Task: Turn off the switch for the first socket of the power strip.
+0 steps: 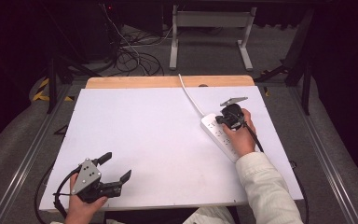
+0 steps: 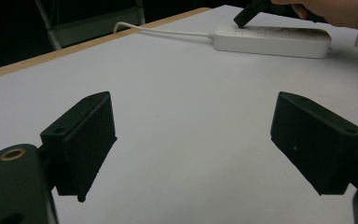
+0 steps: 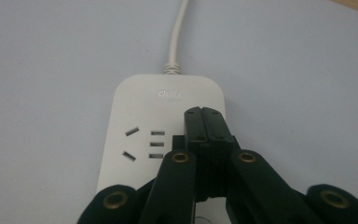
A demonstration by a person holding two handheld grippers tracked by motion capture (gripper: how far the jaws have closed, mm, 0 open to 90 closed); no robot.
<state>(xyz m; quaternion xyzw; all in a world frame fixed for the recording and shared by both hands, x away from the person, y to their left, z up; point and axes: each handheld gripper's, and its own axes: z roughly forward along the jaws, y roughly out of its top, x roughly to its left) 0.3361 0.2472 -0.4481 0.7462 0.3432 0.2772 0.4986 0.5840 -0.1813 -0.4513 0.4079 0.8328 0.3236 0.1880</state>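
A white power strip (image 1: 218, 135) lies on the right of the white table, its cable (image 1: 189, 95) running to the far edge. My right gripper (image 1: 223, 120) is shut with nothing between its jaws, and its tips rest on the strip's cable end. In the right gripper view the closed tips (image 3: 204, 113) touch the strip (image 3: 140, 107) beside a socket, just below the brand mark. My left gripper (image 1: 116, 168) is held wide open and empty near the front left corner. In the left gripper view it (image 2: 193, 140) hovers over bare table, with the strip (image 2: 272, 39) far ahead.
The white table board (image 1: 144, 126) has a wooden strip (image 1: 135, 82) along its far edge. Beyond it stand a metal frame (image 1: 209, 32) and loose cables on the floor (image 1: 130, 56). A sleeve (image 1: 265, 186) crosses the front right corner.
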